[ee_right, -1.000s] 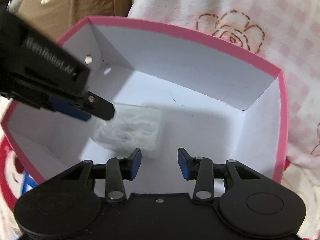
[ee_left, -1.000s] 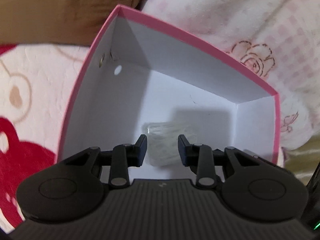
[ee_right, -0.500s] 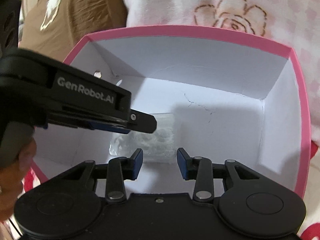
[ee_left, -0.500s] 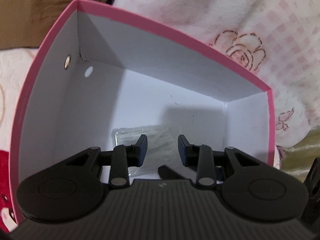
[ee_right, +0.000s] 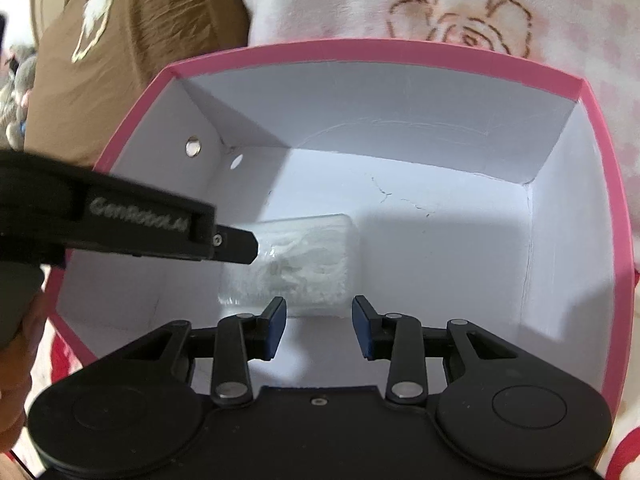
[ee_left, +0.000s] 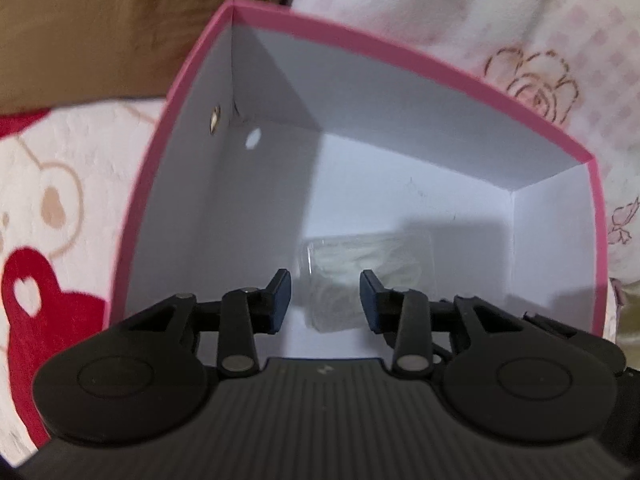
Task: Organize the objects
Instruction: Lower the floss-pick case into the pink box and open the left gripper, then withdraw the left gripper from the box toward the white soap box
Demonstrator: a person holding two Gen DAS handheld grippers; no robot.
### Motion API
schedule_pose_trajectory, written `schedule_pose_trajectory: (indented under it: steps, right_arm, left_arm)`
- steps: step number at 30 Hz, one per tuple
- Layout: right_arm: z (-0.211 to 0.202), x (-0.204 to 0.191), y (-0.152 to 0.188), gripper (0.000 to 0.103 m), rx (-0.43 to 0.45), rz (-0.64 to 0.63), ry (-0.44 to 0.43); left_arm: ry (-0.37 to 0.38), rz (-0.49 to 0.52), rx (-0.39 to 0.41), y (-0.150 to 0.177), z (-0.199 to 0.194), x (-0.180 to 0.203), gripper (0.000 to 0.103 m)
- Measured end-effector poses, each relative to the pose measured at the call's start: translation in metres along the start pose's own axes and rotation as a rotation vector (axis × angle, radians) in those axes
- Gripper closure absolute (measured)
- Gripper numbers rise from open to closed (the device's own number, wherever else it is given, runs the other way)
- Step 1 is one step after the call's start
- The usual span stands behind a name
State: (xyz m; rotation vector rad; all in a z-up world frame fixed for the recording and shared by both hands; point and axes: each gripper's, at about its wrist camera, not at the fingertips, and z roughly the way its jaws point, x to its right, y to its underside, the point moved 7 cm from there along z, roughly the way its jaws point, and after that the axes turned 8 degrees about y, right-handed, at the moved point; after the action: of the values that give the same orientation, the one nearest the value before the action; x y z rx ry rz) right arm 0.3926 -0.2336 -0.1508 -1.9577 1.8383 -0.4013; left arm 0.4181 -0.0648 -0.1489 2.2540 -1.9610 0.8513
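A pink box [ee_left: 400, 50] with a white inside stands open on the bedding, and both views look down into it. On its floor lies a clear packet [ee_left: 372, 256] of white stuff, also seen in the right wrist view as the packet [ee_right: 308, 256]. My left gripper [ee_left: 325, 280] hovers over the packet with its jaws opening; the pads do not press on it. From the right wrist view the left gripper [ee_right: 240, 246] reaches in from the left, its tip at the packet's left edge. My right gripper [ee_right: 319, 308] hangs just short of the packet, shut, with nothing between its fingers.
A brown cushion [ee_left: 100, 28] lies behind the box at the left. Pink chequered bedding with a stitched rose [ee_left: 532, 80] fills the back right. A white and red bear-print blanket [ee_left: 52, 208] lies left of the box. A hand [ee_right: 16, 344] holds the left gripper.
The left gripper's jaws have spread slightly and its tip has drawn back to the left over the packet. The right gripper's jaws have narrowed. The packet stays on the box floor.
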Motion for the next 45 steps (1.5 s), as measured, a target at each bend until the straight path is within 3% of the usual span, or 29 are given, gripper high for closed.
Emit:
schedule_pose_trajectory:
  steps: [3,14,16,22,26,34,39,45]
  right_arm:
    - [0.001,-0.004,0.003,0.062,0.027,-0.051,0.009]
    - [-0.004,0.002,0.002,0.061,0.054,-0.006,0.004]
    - [-0.010,0.002,0.006,0.060,0.063,-0.010,0.008]
    - [-0.050,0.004,0.018,0.046,0.121,-0.071,0.079]
    - [-0.085,0.001,0.019,0.033,0.175,-0.063,0.089]
    - [-0.144,-0.015,0.038,0.031,0.170,-0.068,0.069]
    - [-0.178,-0.028,0.056,0.013,0.190,-0.123,0.081]
    - [-0.211,-0.035,0.081,0.012,0.212,-0.156,0.092]
  left_arm:
    - [0.042,-0.041,-0.015,0.007,0.004,-0.002,0.064]
    - [0.014,-0.017,0.092,-0.001,-0.007,0.007,0.066]
    - [0.003,-0.001,0.110,0.001,-0.022,0.007,0.065]
    - [0.038,0.059,0.135,0.017,-0.079,0.022,0.060]
    - [0.014,0.122,0.150,0.033,-0.117,0.034,0.055]
    - [0.003,0.215,0.125,0.069,-0.176,0.050,0.046]
    - [0.036,0.254,0.108,0.094,-0.206,0.059,0.038]
    - [0.051,0.278,0.060,0.126,-0.231,0.060,0.036]
